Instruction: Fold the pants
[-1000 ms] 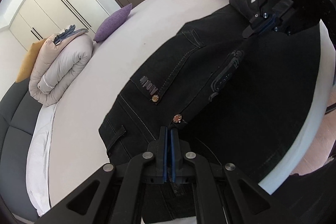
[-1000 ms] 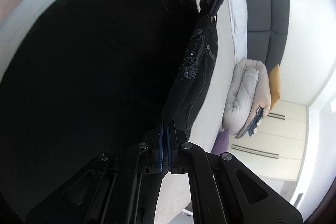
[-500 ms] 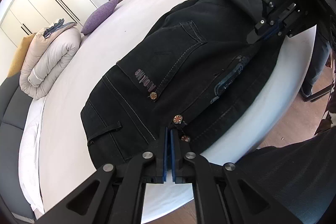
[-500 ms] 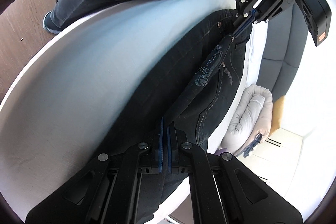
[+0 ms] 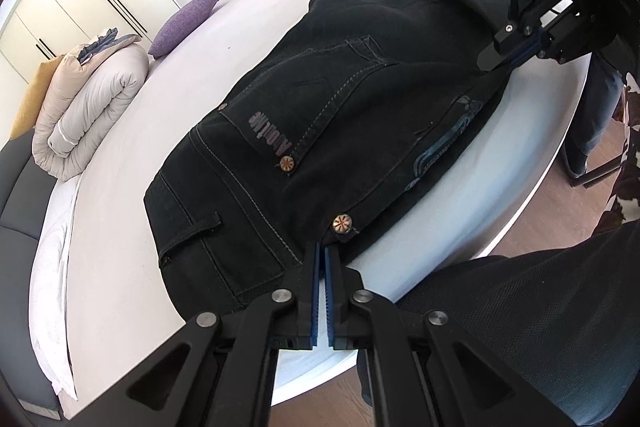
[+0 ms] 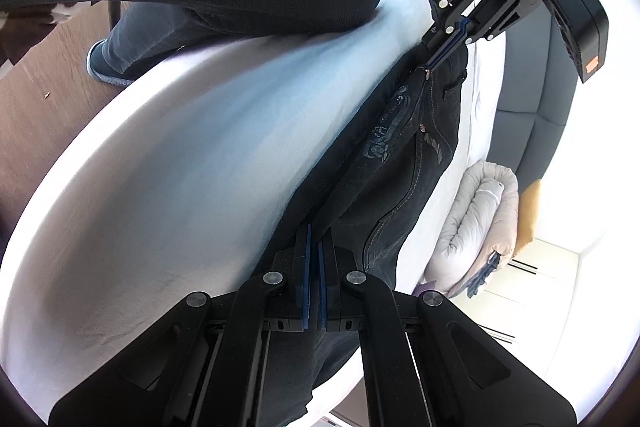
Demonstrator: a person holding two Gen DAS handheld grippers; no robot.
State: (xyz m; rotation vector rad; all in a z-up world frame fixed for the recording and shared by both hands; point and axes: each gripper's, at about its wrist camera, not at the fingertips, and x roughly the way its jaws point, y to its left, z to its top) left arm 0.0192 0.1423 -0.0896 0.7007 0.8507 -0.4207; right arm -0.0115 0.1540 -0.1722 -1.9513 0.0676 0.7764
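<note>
I've got the black pants (image 5: 340,107) lying flat on the white bed (image 5: 120,247) w/ both tongs clamped on the near edge, left gripper (image 5: 321,247) by the waistband, right gripper (image 6: 314,231) further along, prob. to keep it taut.

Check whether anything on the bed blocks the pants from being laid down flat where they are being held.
Nothing visible does. The pants are pinched at one edge by the left gripper and the right gripper. The bed beneath is bare; the rolled duvet and purple pillow lie well aside.
</note>
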